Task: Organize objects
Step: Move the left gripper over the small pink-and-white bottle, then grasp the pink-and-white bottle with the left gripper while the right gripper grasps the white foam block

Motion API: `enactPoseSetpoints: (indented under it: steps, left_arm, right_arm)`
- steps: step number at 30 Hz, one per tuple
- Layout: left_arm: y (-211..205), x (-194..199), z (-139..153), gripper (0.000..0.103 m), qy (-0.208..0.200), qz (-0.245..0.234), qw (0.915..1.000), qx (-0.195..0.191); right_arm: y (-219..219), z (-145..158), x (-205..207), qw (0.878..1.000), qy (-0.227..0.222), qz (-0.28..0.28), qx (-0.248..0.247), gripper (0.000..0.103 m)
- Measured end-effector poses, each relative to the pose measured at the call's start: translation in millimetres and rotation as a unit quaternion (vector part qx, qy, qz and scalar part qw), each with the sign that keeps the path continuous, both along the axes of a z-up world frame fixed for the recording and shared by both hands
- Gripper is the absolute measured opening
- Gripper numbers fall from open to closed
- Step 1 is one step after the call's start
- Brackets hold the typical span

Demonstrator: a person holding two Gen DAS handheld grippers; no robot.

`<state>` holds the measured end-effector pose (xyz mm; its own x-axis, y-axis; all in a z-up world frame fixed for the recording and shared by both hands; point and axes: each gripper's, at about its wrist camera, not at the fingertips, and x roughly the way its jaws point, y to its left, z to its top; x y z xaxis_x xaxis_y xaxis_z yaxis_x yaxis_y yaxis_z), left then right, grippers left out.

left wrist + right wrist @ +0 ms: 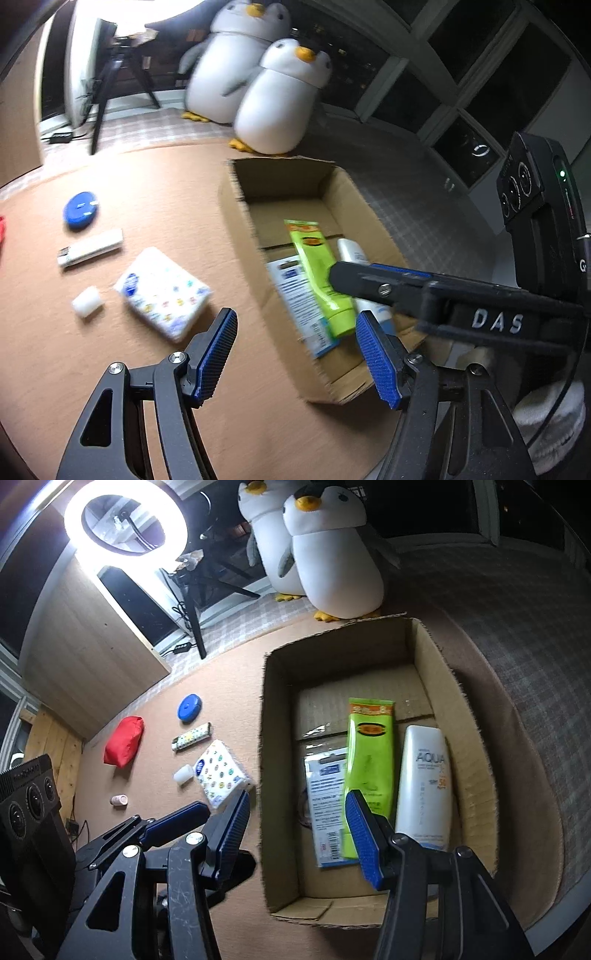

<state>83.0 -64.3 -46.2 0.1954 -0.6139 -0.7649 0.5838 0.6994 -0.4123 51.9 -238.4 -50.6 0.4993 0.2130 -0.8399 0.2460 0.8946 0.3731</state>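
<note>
An open cardboard box [458, 716] [236, 206] lies on the tan mat. In it lie a green tube [369, 746] [317, 269], a white AQUA sunscreen bottle [424, 782] [351, 251] and a flat blue-and-white packet [325, 805] [295, 295]. Left of the box lie a tissue pack [221, 771] [162, 291], a lighter [192, 738] [90, 251], a blue round case [189, 708] [80, 210], a white cylinder [183, 774] [86, 301], a red pouch [123, 746] and a small pink item [119, 800]. My left gripper [295, 354] is open and empty at the box's near left wall. My right gripper [295, 830] is open and empty over the same wall; it also shows in the left wrist view [369, 280].
Two plush penguins [332, 554] [280, 96] stand behind the box. A ring light [125, 517] on a tripod [195, 627] and a wooden cabinet [92, 657] stand at the back left. A checked grey cover [517, 627] lies to the right.
</note>
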Motion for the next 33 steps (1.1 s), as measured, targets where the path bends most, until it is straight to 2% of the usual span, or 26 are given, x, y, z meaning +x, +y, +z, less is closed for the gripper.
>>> enactPoseSetpoints:
  steps: [5, 11, 16, 21, 26, 30, 33]
  left_arm:
    - [54.8, 6.6, 5.0, 0.07, -0.004, 0.038, 0.9993, 0.004]
    - [144.6, 30.3, 2.7, 0.07, -0.004, 0.11, 0.9937, 0.021]
    - [224.6, 48.8, -4.2, 0.07, -0.002, 0.183, 0.9826, 0.035]
    - [300.8, 71.1, -10.3, 0.07, 0.007, 0.244, 0.9689, 0.041]
    - [346.6, 94.2, -12.0, 0.07, 0.016, 0.26, 0.9647, 0.041]
    - [362.7, 118.3, -20.5, 0.069, 0.024, 0.242, 0.9682, 0.058]
    - [357.4, 132.4, -32.9, 0.069, 0.037, 0.224, 0.9714, 0.069]
  right_arm:
    - [21.8, 2.8, 2.1, 1.0, -0.02, 0.011, -0.001, 0.051]
    - [57.0, 2.6, 11.0, 0.998, -0.034, 0.046, 0.006, 0.051]
    - [103.0, -3.4, 21.4, 0.995, -0.023, 0.094, -0.013, 0.051]
    - [135.0, -9.7, 30.5, 0.993, -0.015, 0.113, -0.006, 0.051]
    - [159.4, -13.5, 38.0, 0.992, -0.005, 0.124, -0.004, 0.051]
    - [176.8, -15.9, 41.1, 0.992, 0.002, 0.129, -0.001, 0.051]
    - [184.8, -16.3, 41.8, 0.992, 0.003, 0.129, -0.003, 0.051]
